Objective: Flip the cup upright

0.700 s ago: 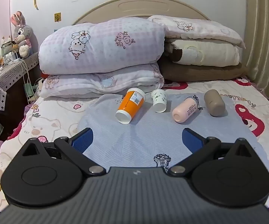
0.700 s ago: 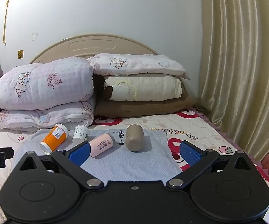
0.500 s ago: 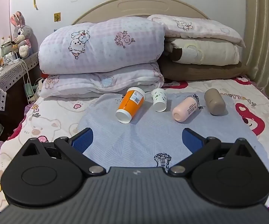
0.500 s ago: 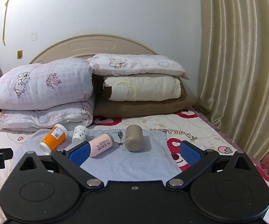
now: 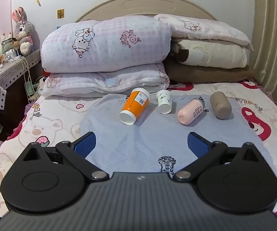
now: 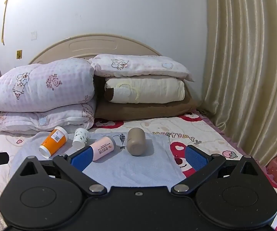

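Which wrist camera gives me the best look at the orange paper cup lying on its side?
The left wrist view: the orange paper cup with a white rim lies near centre, fully visible, white base toward the camera, beside the small white patterned paper cup. The right wrist view shows it smaller, off to the left, just beyond the right gripper, whose jaws are open.

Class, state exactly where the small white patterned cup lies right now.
In the left wrist view the small white patterned cup lies on its side on the blue cloth, between the orange cup on its left and the pink cup on its right.
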Action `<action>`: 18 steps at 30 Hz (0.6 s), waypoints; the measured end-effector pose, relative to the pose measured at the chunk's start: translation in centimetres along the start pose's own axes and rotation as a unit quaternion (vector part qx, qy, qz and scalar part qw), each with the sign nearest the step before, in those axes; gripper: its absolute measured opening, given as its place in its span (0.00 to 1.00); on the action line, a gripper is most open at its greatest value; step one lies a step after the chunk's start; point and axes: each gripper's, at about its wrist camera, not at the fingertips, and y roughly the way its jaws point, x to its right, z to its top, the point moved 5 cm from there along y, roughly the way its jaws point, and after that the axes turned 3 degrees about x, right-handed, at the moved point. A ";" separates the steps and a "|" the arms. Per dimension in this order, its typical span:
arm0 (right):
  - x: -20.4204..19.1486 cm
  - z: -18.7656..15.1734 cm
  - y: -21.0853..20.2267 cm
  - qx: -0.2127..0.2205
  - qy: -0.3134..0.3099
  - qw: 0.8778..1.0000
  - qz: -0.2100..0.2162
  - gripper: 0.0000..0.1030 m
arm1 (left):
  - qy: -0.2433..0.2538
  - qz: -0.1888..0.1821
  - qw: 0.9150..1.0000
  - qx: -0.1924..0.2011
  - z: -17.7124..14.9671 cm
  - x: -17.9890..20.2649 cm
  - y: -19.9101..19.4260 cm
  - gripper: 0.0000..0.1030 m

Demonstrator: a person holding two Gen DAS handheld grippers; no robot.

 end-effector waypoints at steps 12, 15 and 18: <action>-0.1 0.0 0.2 -0.009 0.000 1.000 0.001 1.00 | 0.003 -0.005 1.000 0.006 0.0 0.1 -0.4 1.00; -0.1 0.0 0.2 -0.010 0.001 1.000 0.001 1.00 | 0.005 -0.005 1.000 0.007 0.0 0.2 -0.5 1.00; -0.2 -0.1 0.3 -0.011 0.002 1.000 0.004 1.00 | 0.005 -0.003 1.000 0.008 -0.1 0.2 -0.4 1.00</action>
